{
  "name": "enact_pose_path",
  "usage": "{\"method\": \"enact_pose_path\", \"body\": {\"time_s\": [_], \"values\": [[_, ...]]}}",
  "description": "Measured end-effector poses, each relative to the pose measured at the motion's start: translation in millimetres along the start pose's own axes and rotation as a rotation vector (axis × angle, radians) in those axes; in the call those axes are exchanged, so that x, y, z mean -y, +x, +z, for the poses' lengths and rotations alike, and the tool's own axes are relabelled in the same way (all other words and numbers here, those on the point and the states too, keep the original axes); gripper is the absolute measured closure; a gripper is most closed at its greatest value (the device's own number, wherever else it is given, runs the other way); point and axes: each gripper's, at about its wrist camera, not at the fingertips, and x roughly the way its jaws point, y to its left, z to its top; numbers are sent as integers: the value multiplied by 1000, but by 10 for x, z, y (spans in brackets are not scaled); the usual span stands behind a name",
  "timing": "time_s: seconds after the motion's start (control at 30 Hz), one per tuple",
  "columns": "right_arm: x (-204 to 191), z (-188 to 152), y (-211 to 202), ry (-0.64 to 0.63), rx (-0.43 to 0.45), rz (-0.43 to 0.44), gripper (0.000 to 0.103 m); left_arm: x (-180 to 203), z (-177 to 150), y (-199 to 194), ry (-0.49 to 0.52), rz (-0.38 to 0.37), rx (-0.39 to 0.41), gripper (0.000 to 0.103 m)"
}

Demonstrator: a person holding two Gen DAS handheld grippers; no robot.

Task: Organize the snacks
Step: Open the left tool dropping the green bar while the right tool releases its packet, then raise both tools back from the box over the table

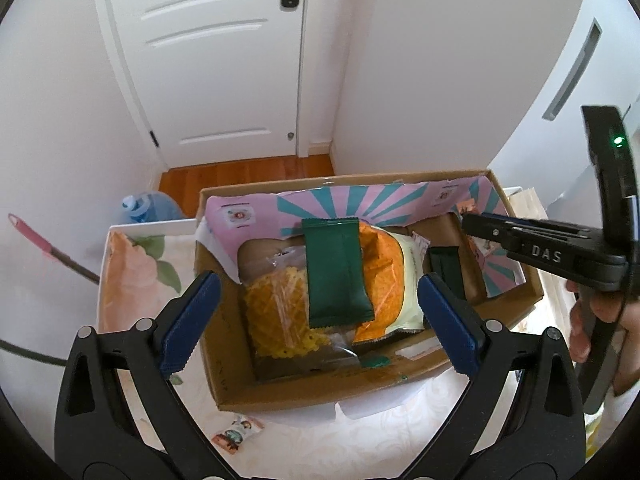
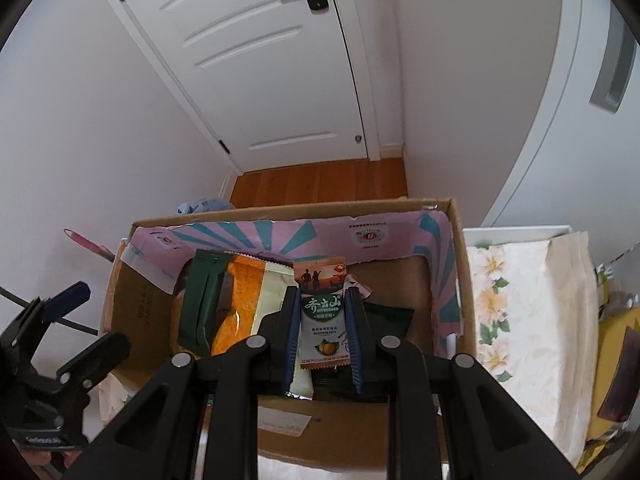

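A cardboard box [image 1: 280, 396] lined with pink-and-teal paper holds a pile of snacks. A dark green packet [image 1: 336, 272] lies on top of an orange packet [image 1: 382, 276], a yellow waffle packet [image 1: 276, 312] and a cream packet [image 1: 412, 280]. My left gripper [image 1: 320, 320] hovers over this pile, open, with nothing touching its blue pads. My right gripper [image 2: 322, 320] is shut on a small sachet [image 2: 322, 312] with a sunset picture and a green label, over the box's right half [image 2: 400, 276]. In the left wrist view the right gripper [image 1: 468, 222] reaches in from the right.
The box stands on a table with a floral cloth [image 1: 132, 264]. A small loose sachet [image 1: 238, 434] lies on the cloth in front of the box. A paper bag [image 2: 568, 280] stands to the right. A blue water bottle [image 1: 148, 206] and a white door [image 1: 208, 60] are behind.
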Motion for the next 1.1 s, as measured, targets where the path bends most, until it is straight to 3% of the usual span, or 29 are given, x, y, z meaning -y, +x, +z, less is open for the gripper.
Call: {"method": "enact_pose_path", "body": {"time_s": [0.1, 0.13, 0.17, 0.2, 0.73, 1.1], "values": [[62, 15, 58, 33, -10, 28, 73, -21, -6, -39, -14, 7, 3, 5], [81, 19, 70, 41, -11, 28, 47, -27, -9, -61, -17, 5, 6, 5], [94, 21, 60, 47, -7, 16, 13, -29, -12, -80, -19, 6, 9, 5], [107, 19, 37, 46, 7, 12, 3, -30, -17, -98, -20, 8, 12, 5], [107, -151, -549, 42, 125, 10, 1, -33, -95, -415, -20, -20, 61, 5], [-40, -423, -1080, -66, 247, -2, 1, -5, -349, -924, -63, 41, 138, 5]]}}
